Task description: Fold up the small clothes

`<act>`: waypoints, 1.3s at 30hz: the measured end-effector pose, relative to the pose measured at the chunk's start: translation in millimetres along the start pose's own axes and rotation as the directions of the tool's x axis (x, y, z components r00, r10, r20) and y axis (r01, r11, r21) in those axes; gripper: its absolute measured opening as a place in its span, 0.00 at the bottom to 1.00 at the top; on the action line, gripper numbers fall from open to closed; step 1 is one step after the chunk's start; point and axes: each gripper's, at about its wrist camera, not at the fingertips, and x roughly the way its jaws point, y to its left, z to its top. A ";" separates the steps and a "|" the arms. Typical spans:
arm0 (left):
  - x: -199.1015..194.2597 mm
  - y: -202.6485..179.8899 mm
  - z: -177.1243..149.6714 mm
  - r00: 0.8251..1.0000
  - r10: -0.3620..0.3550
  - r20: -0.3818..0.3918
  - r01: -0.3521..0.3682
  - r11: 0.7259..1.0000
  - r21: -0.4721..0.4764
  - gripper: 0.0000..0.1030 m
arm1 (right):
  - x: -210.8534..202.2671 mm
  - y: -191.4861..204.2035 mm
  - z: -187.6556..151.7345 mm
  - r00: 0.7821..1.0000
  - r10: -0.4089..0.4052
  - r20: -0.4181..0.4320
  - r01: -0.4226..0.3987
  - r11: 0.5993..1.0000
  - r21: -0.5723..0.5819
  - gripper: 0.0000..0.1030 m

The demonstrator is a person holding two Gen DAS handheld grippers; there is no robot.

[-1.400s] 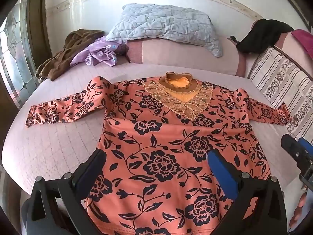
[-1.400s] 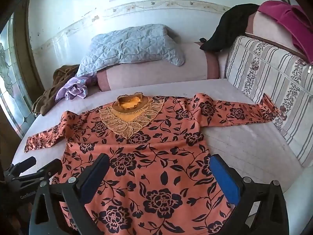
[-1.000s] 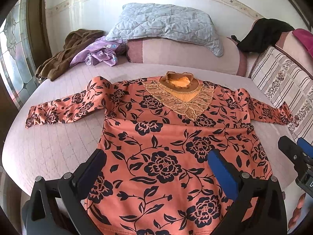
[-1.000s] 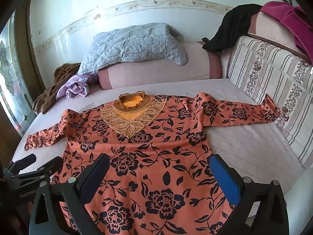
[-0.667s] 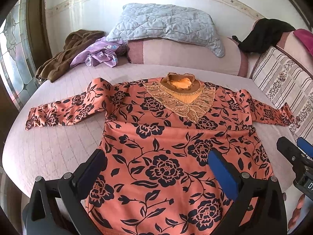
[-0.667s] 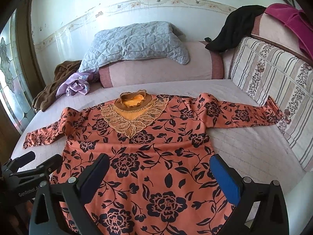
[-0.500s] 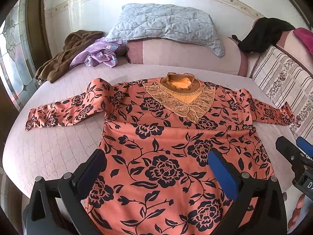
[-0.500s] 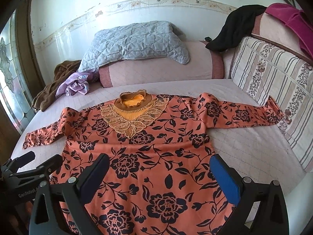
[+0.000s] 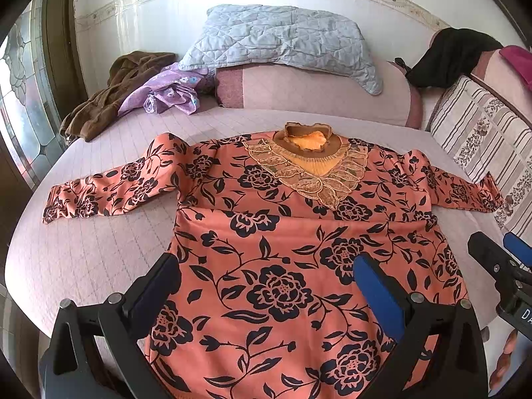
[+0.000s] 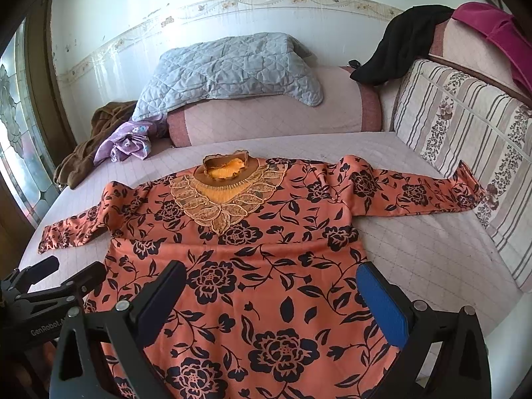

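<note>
Both claws, left gripper [image 9: 266, 281] & right gripper [image 10: 271, 281], spread wide w/ nothing pinched, poised over hem end of orange flowered shirt [image 9: 299, 249] laid flat on bed [image 9: 83, 259], sleeves out, prob. to start a fold; pillow [image 9: 282, 43], purple cloth [image 9: 166, 94] well apart, nothing blocking.

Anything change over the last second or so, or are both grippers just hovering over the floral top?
Barely. Both views drift slightly, so the grippers shifted a little; nothing was gripped or released. The left gripper and right gripper remain open above the floral top, still spread flat with sleeves out.
</note>
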 end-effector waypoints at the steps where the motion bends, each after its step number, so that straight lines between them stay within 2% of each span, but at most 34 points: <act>1: -0.1 -0.3 0.2 1.000 0.001 0.000 -0.001 1.000 0.000 1.00 | 0.0 0.2 0.2 1.000 0.007 0.003 -0.007 1.000 0.008 1.00; 4: -0.3 -0.6 0.3 1.000 0.003 0.004 -0.003 1.000 0.001 1.00 | 0.6 0.5 0.1 1.000 0.011 0.007 -0.011 1.000 0.010 1.00; 10: 6.0 4.7 -1.2 0.999 -0.012 -0.045 0.011 1.000 -0.020 1.00 | 2.9 -0.3 -1.9 0.999 0.037 0.008 -0.037 0.999 0.015 1.00; 13: 22.3 15.9 -8.6 0.998 0.006 -0.068 -0.008 1.000 -0.020 1.00 | 11.8 -30.1 -0.3 0.991 0.129 0.025 -0.131 0.986 0.104 1.00; 15: 34.3 25.2 -14.1 0.998 0.032 -0.061 -0.033 0.999 -0.017 1.00 | 24.6 -64.8 2.5 0.989 0.144 0.044 -0.150 0.967 0.206 1.00; 17: 46.2 37.1 -18.9 0.998 0.048 -0.049 -0.050 0.998 -0.030 1.00 | 46.4 -122.5 4.9 0.983 0.168 0.078 -0.185 0.908 0.375 1.00; 19: 56.8 49.2 -23.9 0.994 0.071 -0.078 -0.075 0.996 -0.044 1.00 | 71.8 -184.5 4.9 0.989 0.132 0.069 -0.149 0.837 0.526 1.00; 20: 61.9 54.9 -26.3 0.993 0.080 -0.090 -0.085 0.995 -0.053 1.00 | 89.3 -220.8 5.2 0.991 0.118 0.069 -0.136 0.782 0.608 1.00; 21: 66.5 60.0 -28.7 0.991 0.088 -0.099 -0.094 0.994 -0.058 1.00 | 101.5 -249.1 4.2 0.994 0.097 0.055 -0.109 0.746 0.657 0.99; 23: 77.6 68.4 -32.6 0.988 0.100 -0.119 -0.108 0.992 -0.066 1.00 | 131.5 -309.5 4.7 0.994 0.094 0.053 -0.101 0.635 0.766 0.95; 25: 82.0 72.6 -35.6 0.984 0.113 -0.136 -0.123 0.991 -0.061 1.00 | 152.0 -361.2 7.1 0.997 0.067 0.043 -0.072 0.550 0.832 0.90; 27: 88.9 76.0 -37.6 0.986 0.103 -0.134 -0.113 0.991 -0.071 1.00 | 162.6 -393.5 8.6 0.999 0.031 0.022 -0.035 0.503 0.863 0.89; 30: 102.4 78.7 -42.5 0.982 0.098 -0.164 -0.112 0.991 -0.075 1.00 | 174.9 -434.2 26.8 0.996 -0.089 -0.026 0.069 0.530 0.845 0.89; 32: 114.3 82.6 -50.5 0.974 0.093 -0.206 -0.112 0.990 -0.083 1.00 | 191.6 -453.2 30.7 0.989 -0.114 -0.092 0.139 0.532 0.835 0.87; 33: 114.2 83.9 -53.4 0.977 0.093 -0.194 -0.110 0.991 -0.082 1.00 | 201.2 -459.7 30.1 0.984 -0.119 -0.135 0.178 0.532 0.828 0.80; 34: 111.2 83.3 -55.5 0.982 0.093 -0.167 -0.107 0.991 -0.077 1.00 | 208.8 -467.9 30.5 0.976 -0.135 -0.168 0.215 0.532 0.819 0.79; 37: 110.6 82.6 -59.8 0.987 0.088 -0.138 -0.098 0.993 -0.066 1.00 | 216.9 -482.9 37.7 0.961 -0.203 -0.186 0.268 0.541 0.797 0.75; 38: 111.1 84.4 -59.8 0.987 0.077 -0.141 -0.088 0.993 -0.075 1.00 | 218.9 -489.7 40.9 0.956 -0.220 -0.192 0.284 0.548 0.787 0.62; 39: 111.4 85.6 -59.3 0.987 0.071 -0.144 -0.083 0.993 -0.081 1.00 | 221.0 -496.4 44.8 0.952 -0.228 -0.204 0.299 0.555 0.776 0.26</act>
